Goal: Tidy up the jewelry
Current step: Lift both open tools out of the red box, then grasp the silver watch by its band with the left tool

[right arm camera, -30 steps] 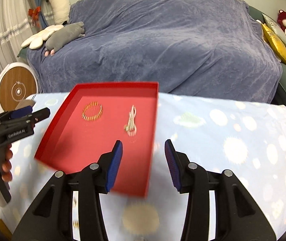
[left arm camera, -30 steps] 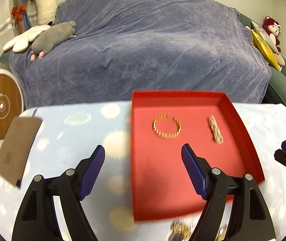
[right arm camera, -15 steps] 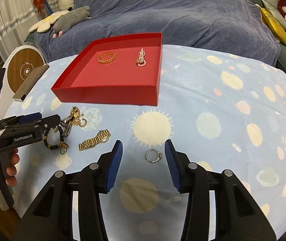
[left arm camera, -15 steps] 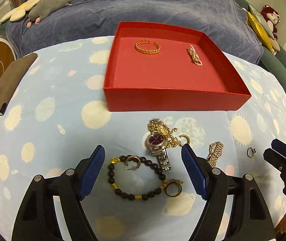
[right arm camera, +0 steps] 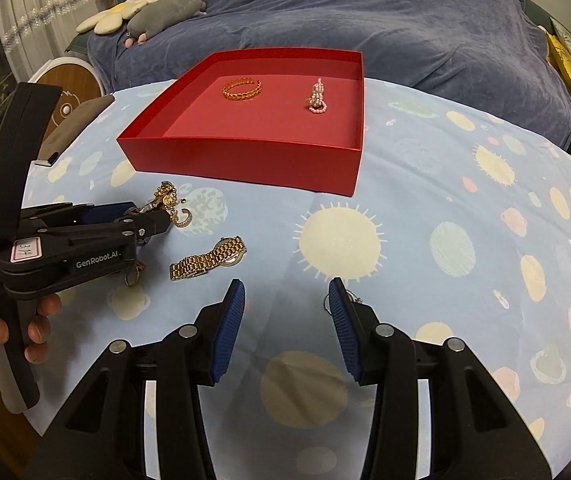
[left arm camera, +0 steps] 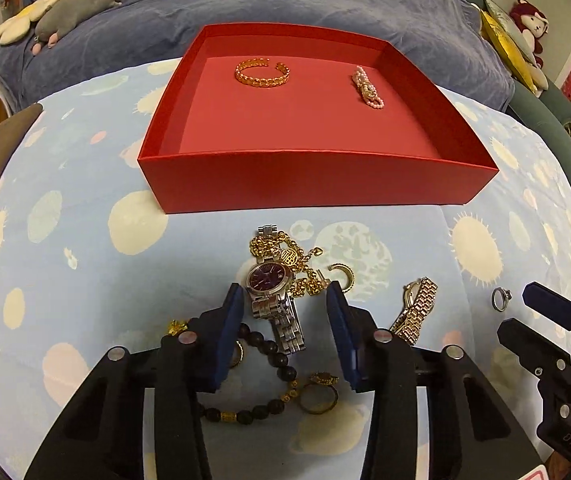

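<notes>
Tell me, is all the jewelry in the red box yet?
Not yet. Two pieces lie in the red box: a gold bangle and a pearl bracelet. The left gripper is closing around the silver watch. The gold watch, bead bracelet and rings wait on the cloth.

Blue-covered sofa [left arm camera: 285,4], grey plush [left arm camera: 77,4] (lying on it), sun-print tablecloth [right arm camera: 465,220]

Home (covered sofa [right arm camera: 365,20], plush toys [right arm camera: 165,10])

A red tray [left arm camera: 317,178] sits on a pale blue tablecloth [left arm camera: 69,248] patterned with cream suns.
</notes>
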